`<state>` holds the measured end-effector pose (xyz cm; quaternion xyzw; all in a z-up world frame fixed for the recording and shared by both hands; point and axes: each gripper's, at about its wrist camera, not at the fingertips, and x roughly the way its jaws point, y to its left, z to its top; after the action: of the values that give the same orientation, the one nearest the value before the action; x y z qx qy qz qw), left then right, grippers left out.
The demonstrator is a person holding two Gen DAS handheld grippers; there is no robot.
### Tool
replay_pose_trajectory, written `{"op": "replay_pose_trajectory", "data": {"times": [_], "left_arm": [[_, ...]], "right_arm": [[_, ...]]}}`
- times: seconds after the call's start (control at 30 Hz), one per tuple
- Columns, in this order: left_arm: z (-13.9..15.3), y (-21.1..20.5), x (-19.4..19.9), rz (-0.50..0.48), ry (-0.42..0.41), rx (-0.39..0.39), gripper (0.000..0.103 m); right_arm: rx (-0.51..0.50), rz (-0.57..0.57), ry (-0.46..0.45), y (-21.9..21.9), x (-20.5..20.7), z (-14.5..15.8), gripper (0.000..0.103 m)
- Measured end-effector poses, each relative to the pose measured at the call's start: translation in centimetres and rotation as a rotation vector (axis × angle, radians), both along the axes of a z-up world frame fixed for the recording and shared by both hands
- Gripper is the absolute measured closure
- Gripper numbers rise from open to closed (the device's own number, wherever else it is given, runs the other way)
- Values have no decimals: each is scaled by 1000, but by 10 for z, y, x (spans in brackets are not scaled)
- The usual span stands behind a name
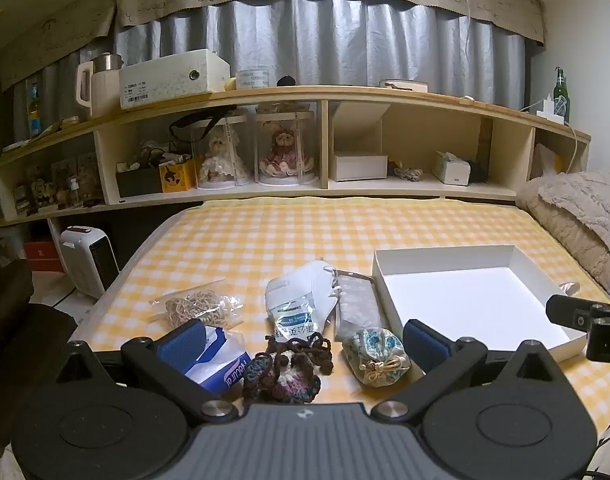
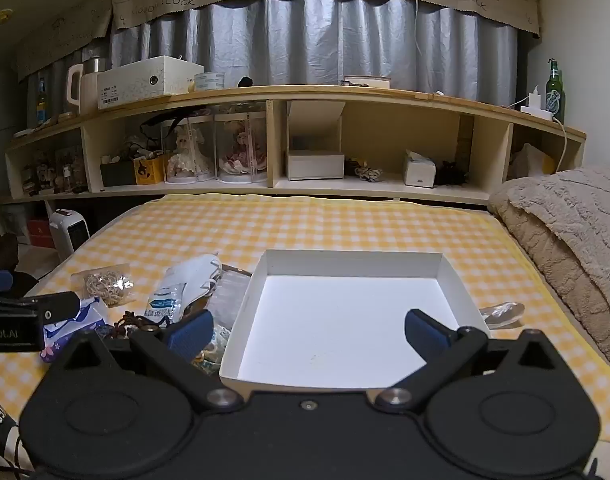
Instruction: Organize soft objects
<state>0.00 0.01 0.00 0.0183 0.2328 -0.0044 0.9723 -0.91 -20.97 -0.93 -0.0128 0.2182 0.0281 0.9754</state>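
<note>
In the left wrist view, the left gripper (image 1: 303, 346) hangs with jaws spread wide and nothing held, above a crocheted pouch (image 1: 287, 368) at lower centre, with a floral drawstring pouch (image 1: 379, 354) just right of it. A tissue pack (image 1: 221, 360) lies under the left finger, a packaged face mask (image 1: 301, 300) and a bag of rubber bands (image 1: 197, 306) farther up. In the right wrist view, the right gripper (image 2: 309, 334) is equally wide and empty, over the near edge of the white box (image 2: 461, 284), whose floor is bare. Open checked bedsheet (image 2: 305, 224) stretches beyond to the shelf; a beige blanket (image 2: 565, 232) borders the right.
</note>
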Motion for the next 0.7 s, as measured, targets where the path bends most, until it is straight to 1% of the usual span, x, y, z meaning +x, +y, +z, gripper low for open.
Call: {"op": "replay_pose_trajectory", "data": {"times": [0.7], "left_arm": [[0,0,0,-1,1,1,0]], "right_arm": [[-5,-1,2,1,0,-1,0]]}}
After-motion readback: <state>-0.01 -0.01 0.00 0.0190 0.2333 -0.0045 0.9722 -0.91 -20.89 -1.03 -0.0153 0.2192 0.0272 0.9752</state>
